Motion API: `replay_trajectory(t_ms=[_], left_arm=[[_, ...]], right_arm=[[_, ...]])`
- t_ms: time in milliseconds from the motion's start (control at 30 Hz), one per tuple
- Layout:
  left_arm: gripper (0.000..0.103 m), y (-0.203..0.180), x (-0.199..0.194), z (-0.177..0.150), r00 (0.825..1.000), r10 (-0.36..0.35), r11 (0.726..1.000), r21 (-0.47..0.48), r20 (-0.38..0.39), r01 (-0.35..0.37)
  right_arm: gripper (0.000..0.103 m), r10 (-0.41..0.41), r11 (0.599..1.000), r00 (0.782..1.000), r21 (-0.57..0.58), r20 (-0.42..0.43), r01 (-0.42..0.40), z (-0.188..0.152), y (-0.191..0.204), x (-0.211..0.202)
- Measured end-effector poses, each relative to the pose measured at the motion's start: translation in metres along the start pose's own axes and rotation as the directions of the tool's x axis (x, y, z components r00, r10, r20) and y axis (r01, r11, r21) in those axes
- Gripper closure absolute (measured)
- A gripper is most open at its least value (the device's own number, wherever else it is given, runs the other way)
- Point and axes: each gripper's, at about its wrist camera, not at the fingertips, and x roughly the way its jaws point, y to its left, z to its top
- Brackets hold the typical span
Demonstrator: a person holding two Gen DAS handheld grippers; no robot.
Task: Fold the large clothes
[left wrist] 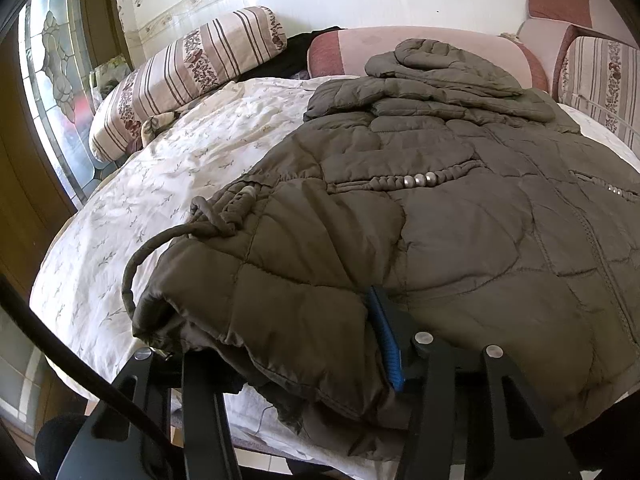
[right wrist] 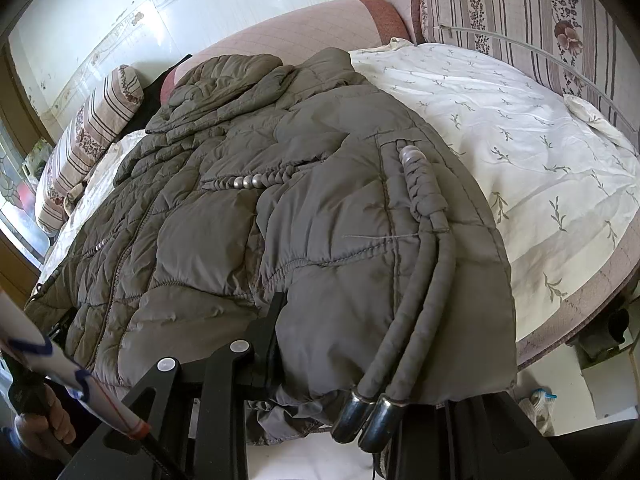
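A large olive-brown quilted coat (left wrist: 460,208) lies spread on the bed, hood toward the far cushions; it also fills the right wrist view (right wrist: 248,208). My left gripper (left wrist: 280,360) is around the coat's bottom left hem, the fabric bunched between the jaws beside a blue-padded finger (left wrist: 386,340). My right gripper (right wrist: 360,360) is around the bottom right hem; its left finger (right wrist: 268,332) shows, the right one is hidden under the fabric. Two drawcords with metal tips (right wrist: 368,416) hang over that hem.
The bed has a white floral sheet (left wrist: 160,184) (right wrist: 520,140). Striped bolsters (left wrist: 180,76) and pink cushions (left wrist: 400,48) line the far side. A striped cushion (right wrist: 540,20) is at right. A glass window (left wrist: 56,80) is at left. A hand (right wrist: 44,424) shows at lower left.
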Motion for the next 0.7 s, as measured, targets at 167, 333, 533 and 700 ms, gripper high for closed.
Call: replay_trajectory(t_ms=[167, 333, 533, 700], left_arm=[[0.055, -0.001, 0.0, 0.0, 1.0, 0.002, 1.0, 0.003, 0.003, -0.002], [0.067, -0.002, -0.005, 0.002, 1.0, 0.0, 1.0, 0.011, 0.026, 0.0], [0.079, -0.005, -0.015, 0.004, 0.997, -0.015, 0.999, 0.033, 0.07, 0.013], [0.081, -0.003, -0.022, 0.005, 0.995, -0.034, 0.999, 0.029, 0.089, 0.032]], right_arm=[[0.071, 0.0, 1.0, 1.0, -0.004, 0.005, 0.0, 0.0, 0.001, -0.001], [0.077, 0.012, 1.0, 1.0, -0.014, 0.027, -0.012, 0.002, 0.002, -0.007], [0.082, 0.024, 0.999, 0.996, -0.041, 0.085, -0.021, 0.004, 0.007, -0.021], [0.084, 0.042, 0.998, 0.992, -0.041, 0.118, -0.037, 0.006, 0.006, -0.034]])
